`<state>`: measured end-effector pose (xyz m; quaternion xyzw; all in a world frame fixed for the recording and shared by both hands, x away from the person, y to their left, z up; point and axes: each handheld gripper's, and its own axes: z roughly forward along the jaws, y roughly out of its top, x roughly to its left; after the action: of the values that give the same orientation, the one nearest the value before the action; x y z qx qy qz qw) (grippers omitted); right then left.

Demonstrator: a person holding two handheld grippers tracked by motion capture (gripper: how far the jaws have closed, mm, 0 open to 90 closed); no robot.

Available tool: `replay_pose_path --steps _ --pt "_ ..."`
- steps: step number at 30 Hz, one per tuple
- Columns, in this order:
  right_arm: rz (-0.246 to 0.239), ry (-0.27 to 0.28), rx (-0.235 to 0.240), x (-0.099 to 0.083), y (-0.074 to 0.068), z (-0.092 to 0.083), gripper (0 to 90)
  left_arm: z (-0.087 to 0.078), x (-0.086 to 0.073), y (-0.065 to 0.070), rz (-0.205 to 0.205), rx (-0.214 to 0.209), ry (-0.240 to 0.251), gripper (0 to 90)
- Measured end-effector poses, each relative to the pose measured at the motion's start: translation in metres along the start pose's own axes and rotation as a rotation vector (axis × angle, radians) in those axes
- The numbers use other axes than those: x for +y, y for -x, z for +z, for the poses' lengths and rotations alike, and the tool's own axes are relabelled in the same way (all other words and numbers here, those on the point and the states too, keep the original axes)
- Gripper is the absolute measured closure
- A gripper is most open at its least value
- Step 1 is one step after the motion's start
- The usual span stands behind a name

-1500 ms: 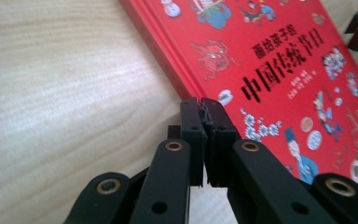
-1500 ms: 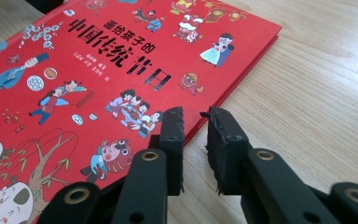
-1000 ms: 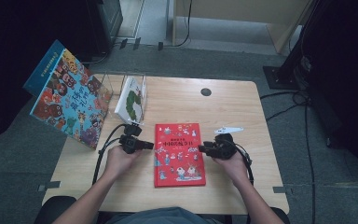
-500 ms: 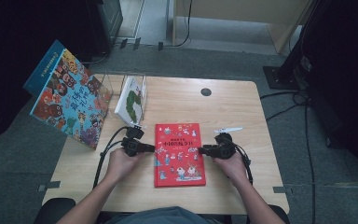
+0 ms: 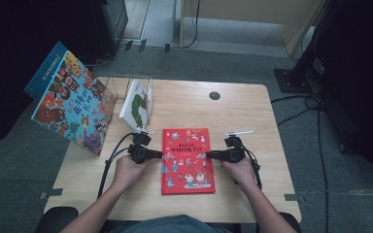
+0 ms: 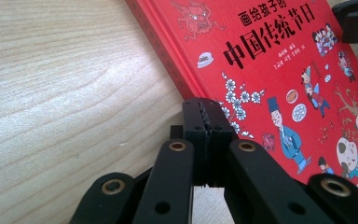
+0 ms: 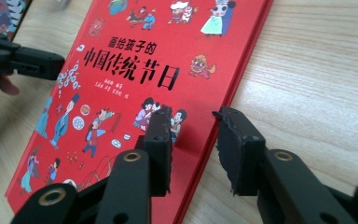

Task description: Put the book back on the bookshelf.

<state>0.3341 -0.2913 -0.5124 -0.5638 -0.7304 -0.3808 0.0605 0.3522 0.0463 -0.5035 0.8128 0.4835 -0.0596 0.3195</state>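
Two grippers sit at the two long sides of the red book (image 5: 187, 160), which lies flat on the wooden table (image 5: 252, 114) right in front of the person. A second ago the left gripper (image 5: 158, 154) was a little off the book's left edge, and now its tips rest right at that edge. From the left gripper view its jaws are pressed together, with nothing between them, and they sit just over the book's left edge. The right gripper (image 7: 193, 123) has just been closing its jaws, but they are not closed yet. One jaw is over the red cover and the other is over the bare wood beside the book, so the book's right edge lies between them. The pads do not squeeze anything yet. I think this means the right side is getting ready to pinch the cover, while the left side may push or steady the book with its closed tip. The book itself has not moved from its spot since a second ago. Farther from the person than the red book, and to its left, a white book with a green picture (image 5: 137, 104) stands in a clear holder. A big colourful book (image 5: 70, 99) leans farther left of that, off the table's edge.
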Motion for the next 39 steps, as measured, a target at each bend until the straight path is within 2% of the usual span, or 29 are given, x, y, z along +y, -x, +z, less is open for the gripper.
replay_pose_path --steps 7,11,16,21,26,30,35,39 --pt "0.039 -0.031 -0.037 0.006 -0.001 -0.002 70.6 0.001 -0.001 0.003 -0.006 -0.014 -0.008 90.0" --pt "0.048 -0.035 -0.033 0.008 -0.002 -0.004 71.3 0.001 -0.002 0.004 -0.009 -0.018 -0.007 90.0" --pt "0.031 -0.040 -0.038 0.008 0.000 -0.004 73.8 0.000 -0.004 0.007 0.005 -0.015 -0.009 90.0" --pt "0.033 -0.048 -0.045 0.012 0.002 -0.001 70.3 0.001 -0.005 0.009 0.011 -0.011 -0.011 90.0" --pt "0.057 -0.063 -0.024 0.014 0.005 0.000 70.5 0.001 -0.005 0.009 0.009 -0.015 -0.010 90.0" --pt "0.084 -0.083 -0.044 0.017 0.003 0.000 71.7 0.001 -0.005 0.010 0.012 -0.008 -0.009 90.0" --pt "0.137 -0.100 -0.007 0.022 0.007 -0.004 75.4 0.001 -0.006 0.009 0.012 -0.008 -0.005 90.0" --pt "0.141 -0.081 0.055 0.026 0.006 -0.010 74.0 0.001 -0.006 0.010 0.010 -0.009 -0.004 90.0"
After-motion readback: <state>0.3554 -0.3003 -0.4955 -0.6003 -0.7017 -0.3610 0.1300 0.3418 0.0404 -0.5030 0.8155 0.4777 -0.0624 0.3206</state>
